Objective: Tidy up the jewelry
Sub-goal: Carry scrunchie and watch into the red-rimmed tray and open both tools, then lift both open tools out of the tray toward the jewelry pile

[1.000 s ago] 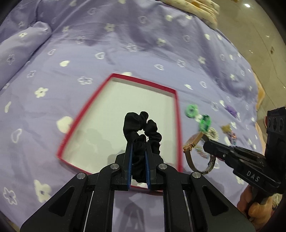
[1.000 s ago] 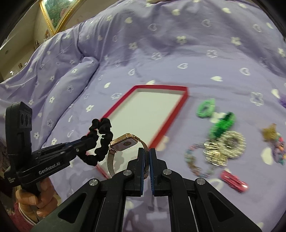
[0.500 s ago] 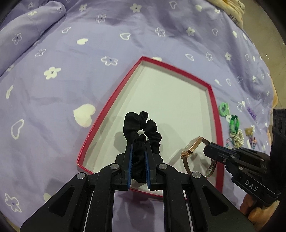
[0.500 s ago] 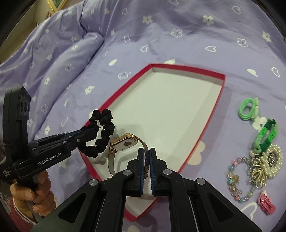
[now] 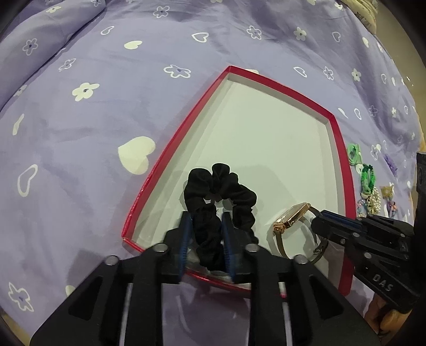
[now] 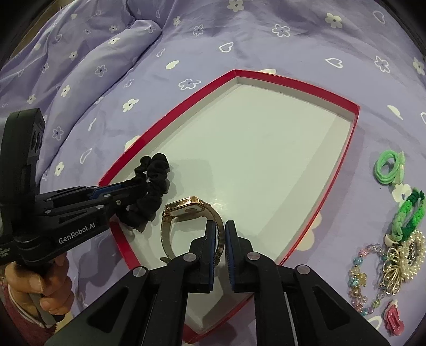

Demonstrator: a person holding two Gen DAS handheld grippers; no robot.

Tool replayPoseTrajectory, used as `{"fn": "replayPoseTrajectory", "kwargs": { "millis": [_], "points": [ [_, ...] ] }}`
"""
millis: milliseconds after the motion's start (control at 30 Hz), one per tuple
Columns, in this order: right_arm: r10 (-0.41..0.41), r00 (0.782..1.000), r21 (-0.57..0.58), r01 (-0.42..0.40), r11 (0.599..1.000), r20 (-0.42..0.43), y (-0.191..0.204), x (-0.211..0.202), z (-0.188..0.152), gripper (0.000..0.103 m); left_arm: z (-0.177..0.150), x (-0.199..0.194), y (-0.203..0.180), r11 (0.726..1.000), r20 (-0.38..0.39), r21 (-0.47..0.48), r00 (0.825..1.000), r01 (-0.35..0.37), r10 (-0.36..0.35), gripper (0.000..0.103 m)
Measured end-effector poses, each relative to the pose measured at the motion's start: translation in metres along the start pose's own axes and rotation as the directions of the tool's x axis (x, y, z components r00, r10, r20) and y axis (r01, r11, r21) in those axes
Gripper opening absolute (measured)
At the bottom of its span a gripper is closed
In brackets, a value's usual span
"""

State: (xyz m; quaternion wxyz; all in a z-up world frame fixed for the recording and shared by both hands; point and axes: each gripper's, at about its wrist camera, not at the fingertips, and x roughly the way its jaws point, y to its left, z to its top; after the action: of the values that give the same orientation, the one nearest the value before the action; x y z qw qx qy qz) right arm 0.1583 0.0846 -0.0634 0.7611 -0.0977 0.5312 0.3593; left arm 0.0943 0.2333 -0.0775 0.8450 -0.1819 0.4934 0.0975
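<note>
I see a bed (image 6: 239,40) under a lilac sheet (image 5: 80,119) printed with white flowers and hearts. A fold of quilt (image 6: 106,53) bunches toward its far left corner. Past the far right edge, a cream cloth (image 5: 368,10) and tan floor (image 5: 394,34) show.

**Two hand-held grippers angled down, jaws parting**

The left gripper (image 5: 205,239) points steeply downward, its black fingers with blue pads reaching forward. Its jaws are opening, with a scrunchie (image 5: 218,191) between them, the pads drawn slightly off the fabric. A hand (image 6: 40,290) curls round its grip below, a dark red sleeve at the wrist. The right gripper (image 6: 219,250) tilts down at a similar angle, close beside the left one. Its jaws are opening too, a watch (image 6: 186,213) strap in the narrow gap between them.
</note>
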Motion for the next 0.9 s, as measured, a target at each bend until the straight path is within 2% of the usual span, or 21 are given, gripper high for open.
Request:
{"fn": "replayPoseTrajectory", "kwargs": {
  "millis": [67, 167, 200, 433, 500, 567, 800, 900],
  "points": [
    [0.032, 0.999, 0.021, -0.032, 0.999, 0.016, -0.003, -0.001, 0.002, 0.018, -0.002, -0.004, 0.001, 1.000, 0.008, -0.002, 1.000, -0.005, 0.005, 0.038],
    [0.036, 0.998, 0.032, -0.038, 0.999, 0.045, -0.005, -0.009, -0.001, 0.033, -0.004, -0.013, 0.001, 1.000, 0.026, -0.001, 0.999, -0.022, 0.022, 0.046],
    [0.040, 0.998, 0.035, -0.042, 0.998, 0.055, -0.005, -0.013, -0.002, 0.034, -0.004, -0.015, 0.001, 1.000, 0.032, -0.002, 0.999, -0.026, 0.026, 0.048],
    [0.047, 0.991, 0.085, -0.058, 0.995, 0.129, -0.018, -0.044, -0.012, 0.034, -0.004, -0.035, -0.009, 1.000, 0.065, 0.000, 0.998, -0.014, 0.014, 0.049],
    [0.043, 0.987, 0.104, -0.060, 0.993, 0.156, -0.023, -0.055, -0.017, 0.039, -0.004, -0.039, -0.018, 1.000, 0.073, 0.013, 0.997, -0.001, 0.000, 0.049],
    [0.029, 0.984, 0.125, -0.052, 0.991, 0.177, -0.031, -0.066, -0.023, 0.044, -0.003, -0.043, -0.029, 0.999, 0.080, 0.033, 0.997, 0.009, -0.012, 0.049],
    [-0.043, 0.972, 0.229, -0.012, 0.973, 0.231, -0.076, -0.103, -0.052, 0.052, -0.002, -0.044, -0.074, 0.992, 0.076, 0.112, 0.995, 0.063, -0.072, 0.049],
    [-0.082, 0.967, 0.276, 0.012, 0.961, 0.242, -0.099, -0.116, -0.065, 0.052, -0.002, -0.042, -0.095, 0.986, 0.073, 0.148, 0.993, 0.078, -0.089, 0.049]
  ]
}}
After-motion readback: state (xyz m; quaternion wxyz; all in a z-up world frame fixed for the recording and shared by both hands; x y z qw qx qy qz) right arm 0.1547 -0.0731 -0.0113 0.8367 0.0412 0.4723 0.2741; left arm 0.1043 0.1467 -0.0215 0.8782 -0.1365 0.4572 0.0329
